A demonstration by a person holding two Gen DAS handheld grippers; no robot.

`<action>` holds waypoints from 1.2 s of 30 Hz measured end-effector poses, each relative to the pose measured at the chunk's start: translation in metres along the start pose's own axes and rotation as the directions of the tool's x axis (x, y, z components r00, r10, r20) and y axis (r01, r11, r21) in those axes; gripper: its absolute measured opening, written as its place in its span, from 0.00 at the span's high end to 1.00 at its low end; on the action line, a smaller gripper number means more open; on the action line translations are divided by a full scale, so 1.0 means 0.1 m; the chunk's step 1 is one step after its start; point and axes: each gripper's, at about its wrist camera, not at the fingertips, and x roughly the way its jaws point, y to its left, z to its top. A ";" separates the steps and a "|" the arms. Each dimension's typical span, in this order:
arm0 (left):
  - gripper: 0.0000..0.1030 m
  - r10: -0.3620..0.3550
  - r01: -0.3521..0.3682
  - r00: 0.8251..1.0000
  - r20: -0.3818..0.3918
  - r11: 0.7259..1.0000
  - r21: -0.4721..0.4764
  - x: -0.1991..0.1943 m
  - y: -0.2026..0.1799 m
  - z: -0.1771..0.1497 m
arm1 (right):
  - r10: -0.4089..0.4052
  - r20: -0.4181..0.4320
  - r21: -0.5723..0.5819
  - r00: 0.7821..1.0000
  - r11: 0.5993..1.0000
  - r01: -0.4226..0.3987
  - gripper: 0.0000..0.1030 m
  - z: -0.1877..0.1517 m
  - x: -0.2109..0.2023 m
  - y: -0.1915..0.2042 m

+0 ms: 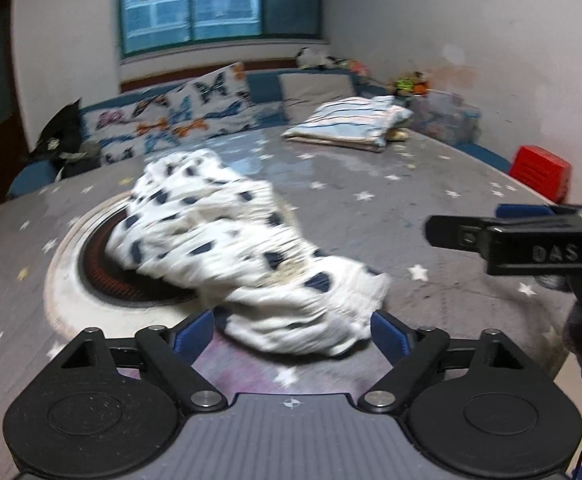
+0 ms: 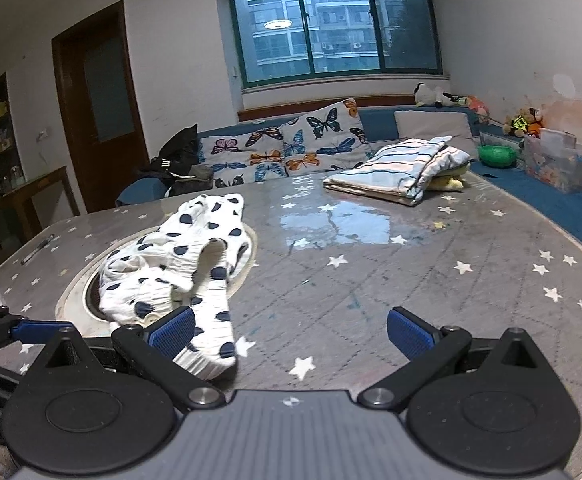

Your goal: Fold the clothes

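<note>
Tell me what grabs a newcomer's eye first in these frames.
The crumpled white garment with dark spots, heaped over a round inset in the star-patterned table, with one end trailing toward the cameras. Behind it, a folded striped cloth lies at the table's far edge. Both grippers' blue-padded fingers stand open and empty.

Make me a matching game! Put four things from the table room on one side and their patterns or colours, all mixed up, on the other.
Things:
1. crumpled garment
2. folded cloth
3. cushion
4. table

Patterns or colours:
A. grey with white stars
B. butterflies
C. white with dark blue spots
D. pale stripes

Pairs: 1-C, 2-D, 3-B, 4-A
</note>
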 end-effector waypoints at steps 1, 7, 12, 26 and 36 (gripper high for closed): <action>0.19 -0.006 0.006 1.000 0.005 1.000 0.018 0.03 -0.04 0.01 | 0.002 0.000 0.001 1.000 1.000 -0.002 0.00 0.01 0.01 -0.01; 0.40 -0.040 0.041 0.999 -0.010 0.998 0.054 0.25 -0.11 0.06 | 0.047 -0.001 -0.053 0.999 0.998 -0.047 0.00 0.21 0.13 0.00; 0.62 -0.077 0.078 0.997 -0.030 0.996 0.038 0.33 -0.03 0.02 | 0.126 -0.036 -0.116 0.991 0.985 -0.129 0.05 0.41 0.36 0.13; 0.89 -0.139 0.138 0.990 -0.022 0.990 -0.033 0.24 0.29 -0.02 | 0.266 -0.181 -0.312 0.947 0.897 -0.312 0.18 0.78 1.33 0.71; 0.91 -0.150 0.148 0.988 -0.021 0.987 -0.067 0.18 0.36 -0.03 | 0.321 -0.292 -0.326 0.901 0.852 -0.409 0.23 0.79 1.88 0.89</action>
